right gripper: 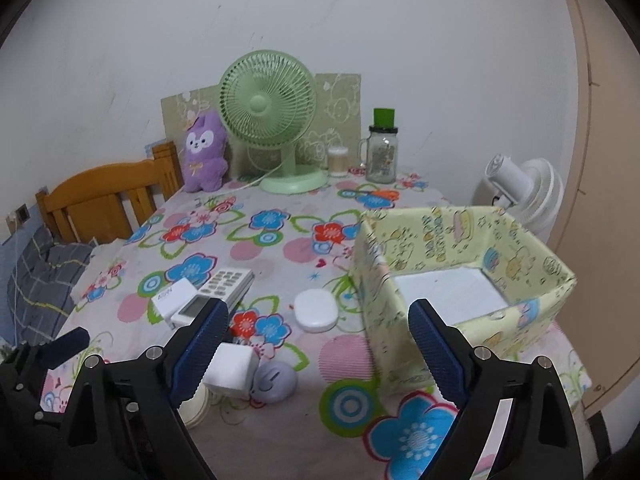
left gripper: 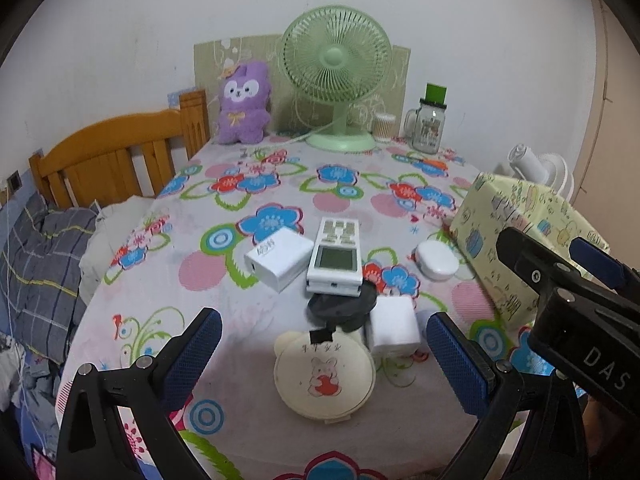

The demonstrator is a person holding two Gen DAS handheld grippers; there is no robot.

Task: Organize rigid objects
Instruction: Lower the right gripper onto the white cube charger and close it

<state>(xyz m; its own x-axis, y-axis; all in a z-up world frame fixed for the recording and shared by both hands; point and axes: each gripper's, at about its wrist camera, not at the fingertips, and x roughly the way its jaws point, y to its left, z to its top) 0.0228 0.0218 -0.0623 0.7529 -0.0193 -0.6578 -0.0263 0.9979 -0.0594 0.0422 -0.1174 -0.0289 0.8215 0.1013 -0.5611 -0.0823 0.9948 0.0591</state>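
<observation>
On the flower-patterned desk (left gripper: pixel 192 276), the small rigid things lie bunched near its front edge: a round cream compact with a rabbit print (left gripper: pixel 324 376), a white cube charger (left gripper: pixel 394 330), a white remote control with a grey screen (left gripper: pixel 336 256), a white power adapter (left gripper: pixel 280 258) and an oval white case (right gripper: pixel 316 311). Just beside them on the right, the open yellow cartoon-print box (right gripper: pixel 532 252) probably stands close so each piece needs only a short carry. Left hand-held gripper (left gripper: pixel 324 354) tilts down, jaws spread wide around the compact without touching it. Right hand-held gripper (right gripper: pixel 318 354) angles down, released and empty, between the cluster and the box.
</observation>
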